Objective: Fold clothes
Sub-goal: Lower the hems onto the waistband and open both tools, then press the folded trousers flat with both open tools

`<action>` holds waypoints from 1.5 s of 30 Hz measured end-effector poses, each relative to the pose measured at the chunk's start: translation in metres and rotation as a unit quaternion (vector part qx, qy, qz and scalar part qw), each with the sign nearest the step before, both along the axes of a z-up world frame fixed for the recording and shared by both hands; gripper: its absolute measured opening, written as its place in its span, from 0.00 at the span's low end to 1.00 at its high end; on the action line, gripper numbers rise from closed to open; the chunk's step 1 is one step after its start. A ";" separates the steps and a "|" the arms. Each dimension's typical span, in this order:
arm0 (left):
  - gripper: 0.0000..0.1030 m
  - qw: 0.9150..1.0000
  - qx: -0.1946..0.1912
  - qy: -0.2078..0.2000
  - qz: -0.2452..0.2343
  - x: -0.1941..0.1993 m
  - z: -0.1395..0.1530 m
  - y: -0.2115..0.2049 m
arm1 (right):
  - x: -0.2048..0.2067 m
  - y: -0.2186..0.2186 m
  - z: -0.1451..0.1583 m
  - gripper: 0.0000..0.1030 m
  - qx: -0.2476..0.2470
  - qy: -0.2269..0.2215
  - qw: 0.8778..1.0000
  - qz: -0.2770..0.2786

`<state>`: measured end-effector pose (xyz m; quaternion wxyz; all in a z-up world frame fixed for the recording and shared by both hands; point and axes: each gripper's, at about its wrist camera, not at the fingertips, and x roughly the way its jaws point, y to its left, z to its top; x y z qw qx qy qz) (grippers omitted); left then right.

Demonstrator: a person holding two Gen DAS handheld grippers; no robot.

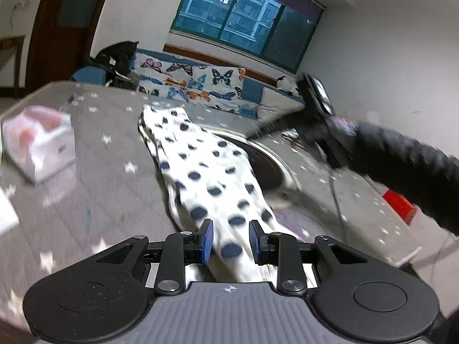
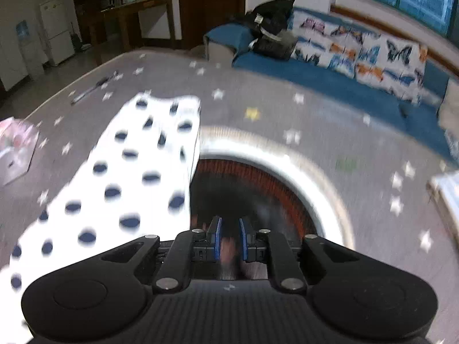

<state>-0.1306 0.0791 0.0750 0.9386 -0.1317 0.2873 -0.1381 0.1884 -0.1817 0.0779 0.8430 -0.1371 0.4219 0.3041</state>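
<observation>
A white cloth with dark blue dots (image 1: 206, 166) lies in a long folded strip on the grey star-patterned table (image 1: 100, 195). Its near end runs between the blue pads of my left gripper (image 1: 231, 240), whose jaws stand apart around it without squeezing it. In the right wrist view the same cloth (image 2: 126, 172) lies to the left of my right gripper (image 2: 230, 236). That gripper's pads are almost together with nothing between them, above a round opening in the table. A person's dark sleeve (image 1: 401, 157) reaches in from the right in the left wrist view, blurred.
A round opening with a pale rim and red-brown inner wall (image 2: 312, 180) sits mid-table beside the cloth. A white and pink box (image 1: 40, 143) stands at the left, a red object (image 1: 400, 205) at the right. A sofa with a butterfly cover (image 2: 358, 48) runs behind the table.
</observation>
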 end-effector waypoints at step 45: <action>0.29 0.994 0.067 0.089 0.009 0.202 -0.043 -0.044 | -0.032 -0.056 -0.013 0.35 0.171 0.076 0.980 0.073</action>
